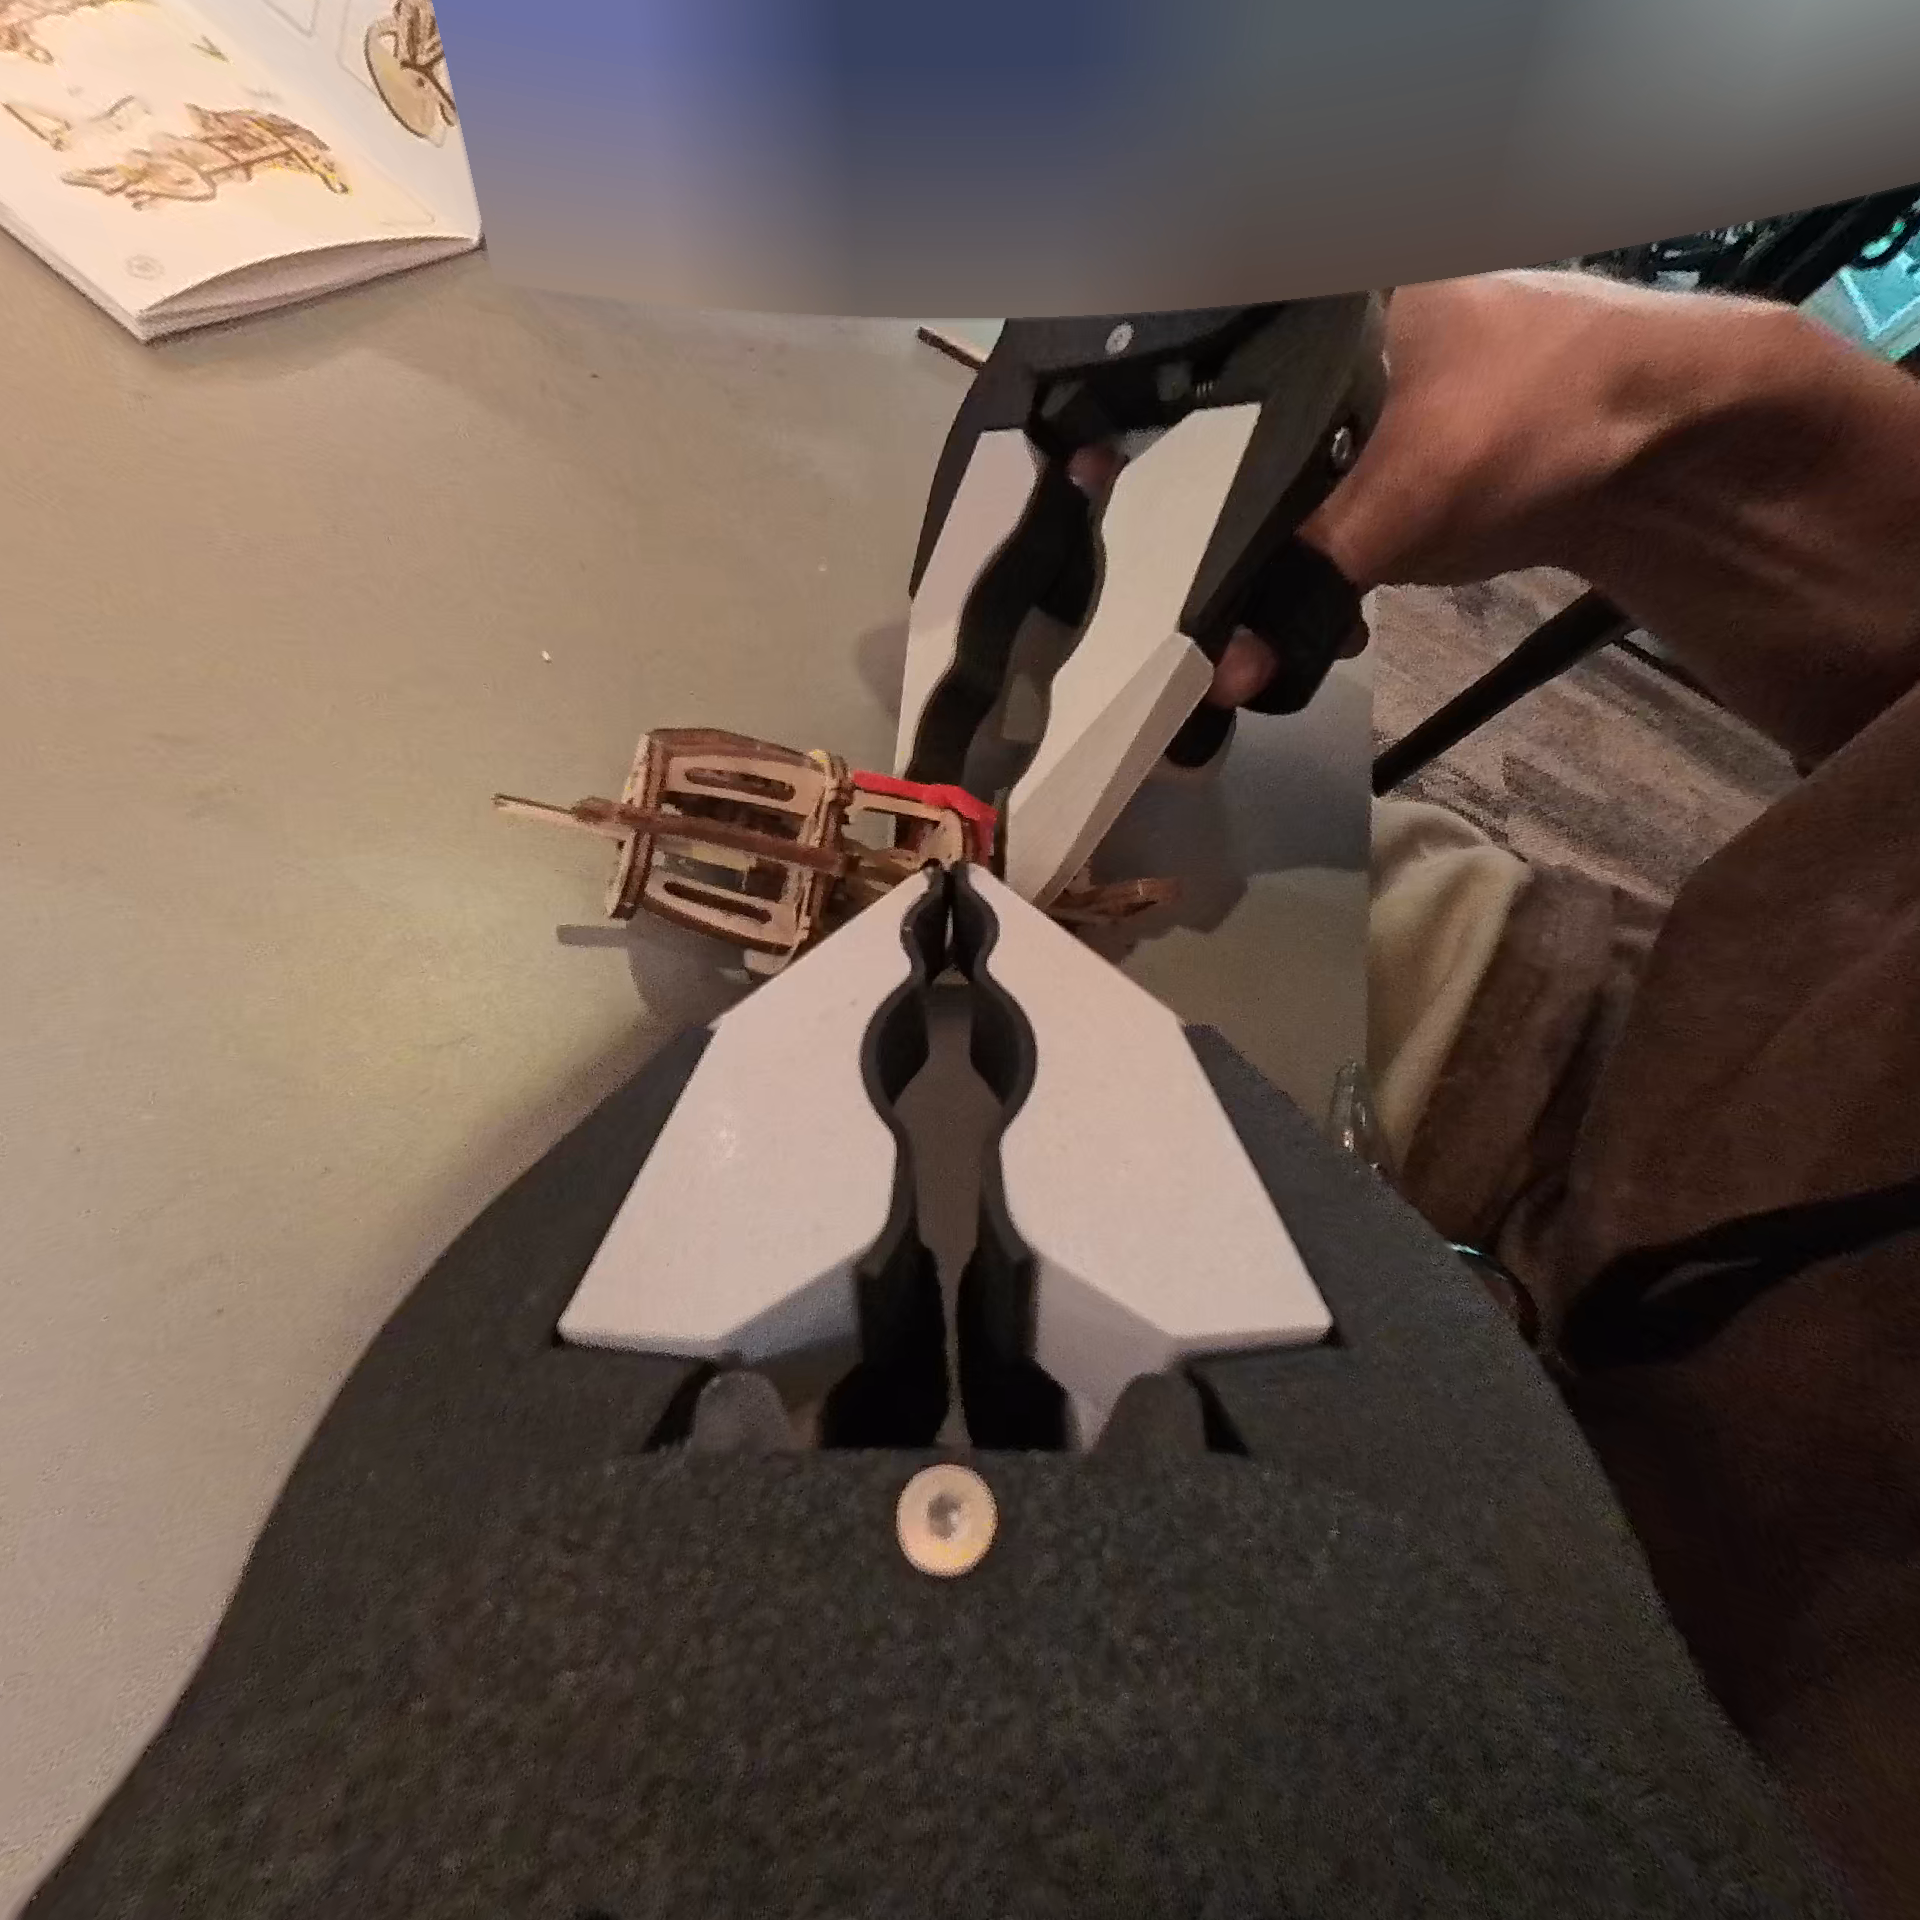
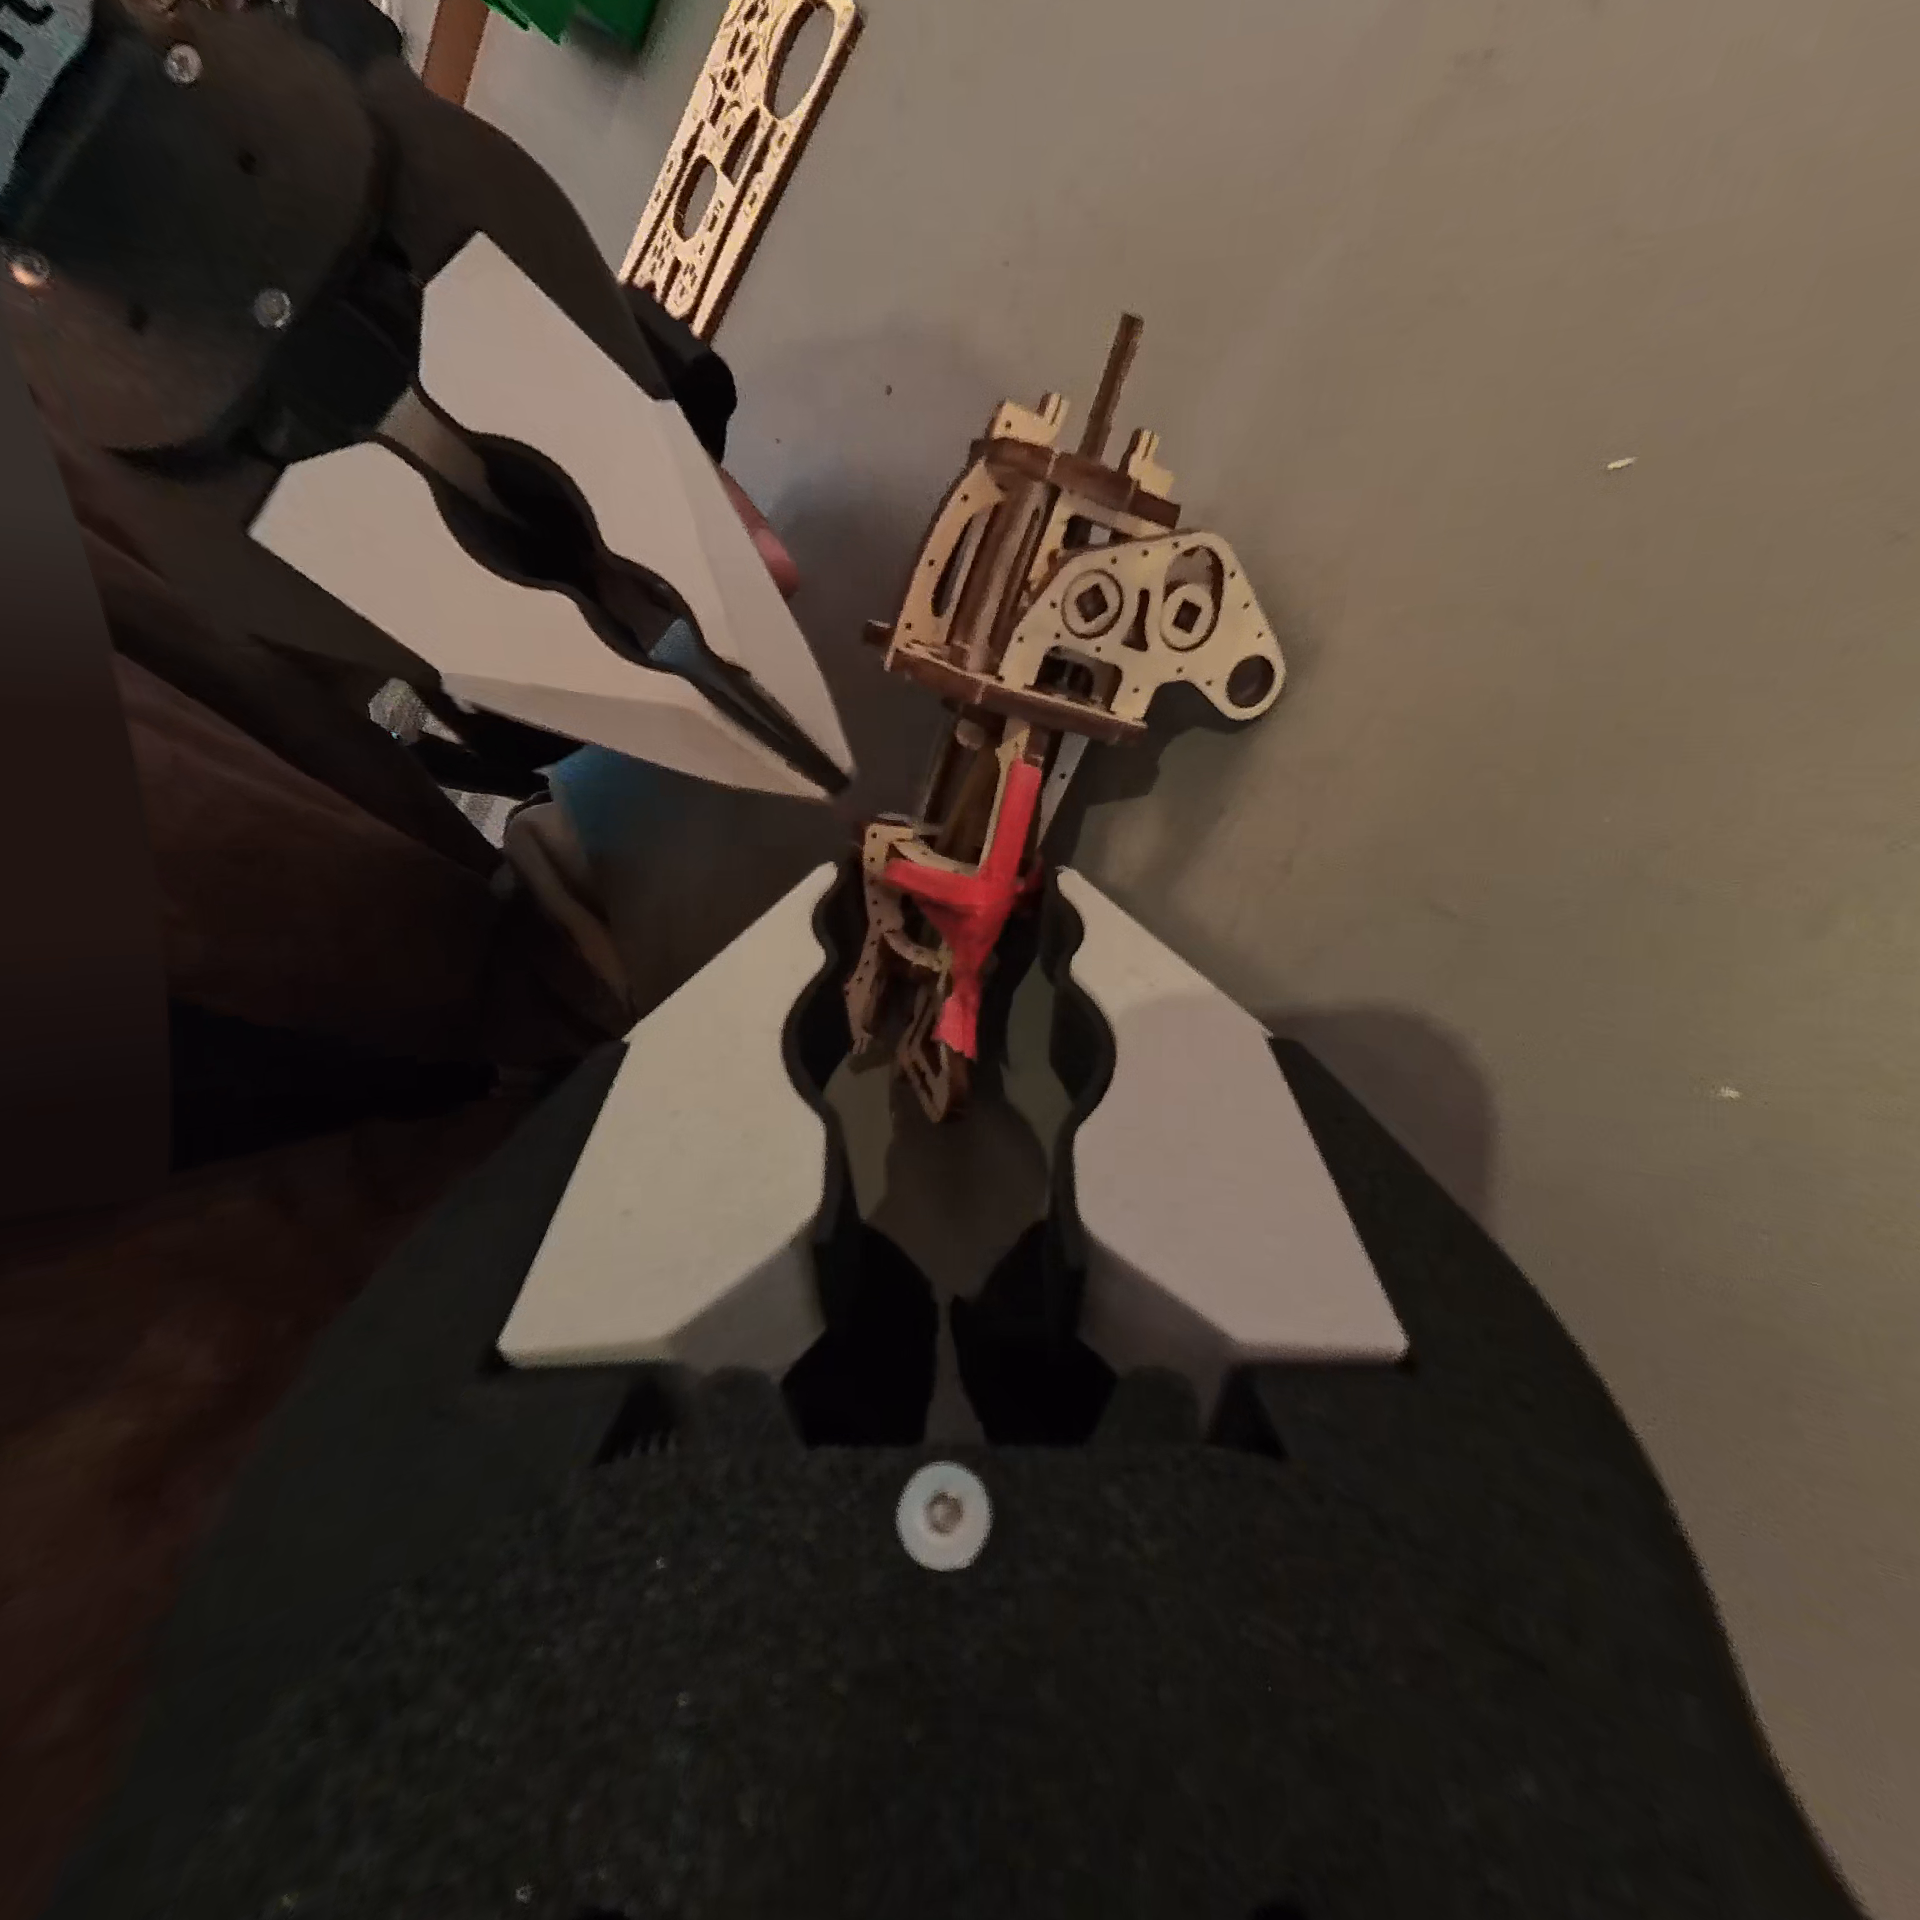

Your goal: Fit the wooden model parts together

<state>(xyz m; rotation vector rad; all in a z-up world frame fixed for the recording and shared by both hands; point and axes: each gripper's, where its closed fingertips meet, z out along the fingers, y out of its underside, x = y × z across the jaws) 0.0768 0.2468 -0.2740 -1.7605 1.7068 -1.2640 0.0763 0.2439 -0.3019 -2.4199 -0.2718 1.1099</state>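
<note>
A partly built wooden model (image 1: 727, 831) with a thin axle and a strip of red tape (image 1: 914, 795) lies on the grey table (image 1: 312, 623). In the right wrist view the model (image 2: 1081, 613) stretches away from my right gripper (image 2: 951, 894). That gripper is shut on the model's near end, where the red tape (image 2: 977, 894) is wrapped. My left gripper (image 1: 948, 888) is shut with nothing visible between its tips. It hovers just beside the held end, and also shows in the right wrist view (image 2: 831, 779). The right gripper (image 1: 987, 821) comes down from above.
An open instruction booklet (image 1: 208, 156) lies at the far left. A laser-cut wooden sheet (image 2: 727, 156) lies beyond the model, with a green object (image 2: 582, 21) behind it. A person's hand (image 1: 1558, 436) holds the right gripper. The table edge (image 1: 1369, 935) runs close on the right.
</note>
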